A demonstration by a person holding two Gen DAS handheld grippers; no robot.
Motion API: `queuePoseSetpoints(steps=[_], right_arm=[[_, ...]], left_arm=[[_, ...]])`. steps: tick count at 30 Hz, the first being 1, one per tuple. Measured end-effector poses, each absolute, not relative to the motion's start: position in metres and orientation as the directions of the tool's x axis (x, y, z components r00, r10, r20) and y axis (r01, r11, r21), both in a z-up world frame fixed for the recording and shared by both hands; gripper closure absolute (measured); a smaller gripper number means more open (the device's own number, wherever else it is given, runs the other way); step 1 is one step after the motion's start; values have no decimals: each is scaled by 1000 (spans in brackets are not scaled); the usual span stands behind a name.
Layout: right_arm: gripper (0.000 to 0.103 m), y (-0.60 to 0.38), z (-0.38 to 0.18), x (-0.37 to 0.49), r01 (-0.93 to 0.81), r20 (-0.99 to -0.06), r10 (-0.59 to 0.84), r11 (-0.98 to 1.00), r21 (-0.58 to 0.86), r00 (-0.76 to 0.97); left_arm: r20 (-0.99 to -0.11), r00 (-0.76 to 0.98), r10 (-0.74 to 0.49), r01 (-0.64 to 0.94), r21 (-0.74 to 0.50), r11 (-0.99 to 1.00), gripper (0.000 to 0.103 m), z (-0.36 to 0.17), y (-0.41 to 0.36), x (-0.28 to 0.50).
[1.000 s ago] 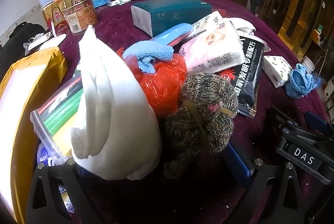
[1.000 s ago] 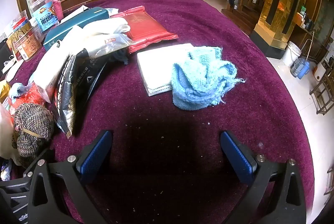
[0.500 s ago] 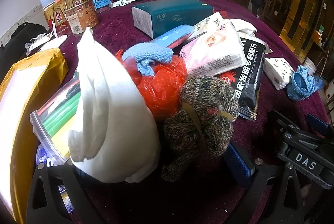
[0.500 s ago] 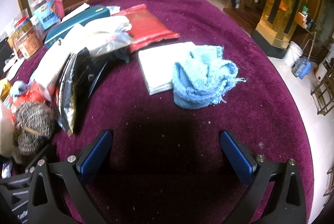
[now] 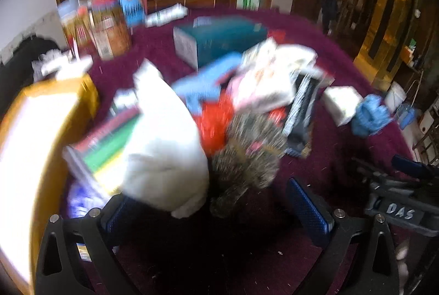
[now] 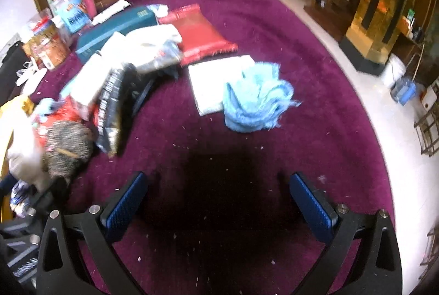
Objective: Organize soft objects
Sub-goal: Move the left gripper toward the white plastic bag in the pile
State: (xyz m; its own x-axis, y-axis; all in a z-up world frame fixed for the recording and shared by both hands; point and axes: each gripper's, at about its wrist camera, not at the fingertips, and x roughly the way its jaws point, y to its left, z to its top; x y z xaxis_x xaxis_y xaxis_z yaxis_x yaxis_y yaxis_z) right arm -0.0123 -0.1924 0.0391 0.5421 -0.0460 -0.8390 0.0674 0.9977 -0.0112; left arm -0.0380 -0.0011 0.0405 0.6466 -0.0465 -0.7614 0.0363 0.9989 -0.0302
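Observation:
The left wrist view is motion-blurred. My left gripper (image 5: 216, 204) is open and empty, just in front of a white cloth (image 5: 164, 157) and a brown speckled knit bundle (image 5: 247, 157). Behind them lie a red plastic bag (image 5: 214, 124) and a small blue cloth (image 5: 197, 91). A light blue knit cloth (image 6: 255, 102) lies beside a white tissue pack (image 6: 214, 80). My right gripper (image 6: 216, 204) is open and empty above bare tablecloth, short of the light blue cloth. The knit bundle also shows in the right wrist view (image 6: 65, 146).
The round table has a purple cloth (image 6: 301, 47). On it lie a teal tissue box (image 5: 219, 36), a black snack bag (image 6: 115, 108), a red packet (image 6: 200, 34) and several jars (image 5: 109, 25). A yellow bag (image 5: 35, 144) and a pouch of coloured sheets (image 5: 104, 152) lie at left.
My left gripper has pulled back and up from the pile, which now looks smaller and blurred. My right gripper has shifted slightly; both stay open.

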Motion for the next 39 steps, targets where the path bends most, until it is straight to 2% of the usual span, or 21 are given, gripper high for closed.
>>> queuePoseSetpoints(steps=[4, 9, 13, 17, 20, 28, 33, 39], right_arm=[[0, -188, 78, -40, 107, -725, -119, 992, -63, 679], [0, -180, 132, -89, 171, -446, -180, 983, -60, 877], [0, -173, 142, -104, 166, -420, -179, 984, -67, 890], [0, -172, 159, -118, 185, -375, -191, 981, -54, 907], [0, -169, 171, -134, 173, -342, -182, 983, -56, 922], [0, -155, 189, -147, 78, -334, -87, 996, -41, 939], [0, -149, 159, -125, -16, -441, -5, 999, -44, 897], [0, -172, 111, -85, -5, -572, 9, 1000, 9, 820]], left_arm=[[-651, 758, -54, 64, -9, 998, 1, 81, 0, -69], [-561, 821, -107, 101, -43, 994, 1, 119, 17, -105], [-536, 839, -96, 76, -60, 995, 1, 132, 34, -123], [-544, 828, -134, 66, -144, 987, 1, 137, 61, -139], [-530, 843, -93, 17, -145, 989, 1, 142, 81, -152], [-447, 893, 59, -96, -61, 993, 1, 150, 115, -175], [-491, 868, 75, -115, -51, 992, 1, 142, 126, -167], [-534, 840, 94, -122, -17, 992, 1, 129, 132, -158]])
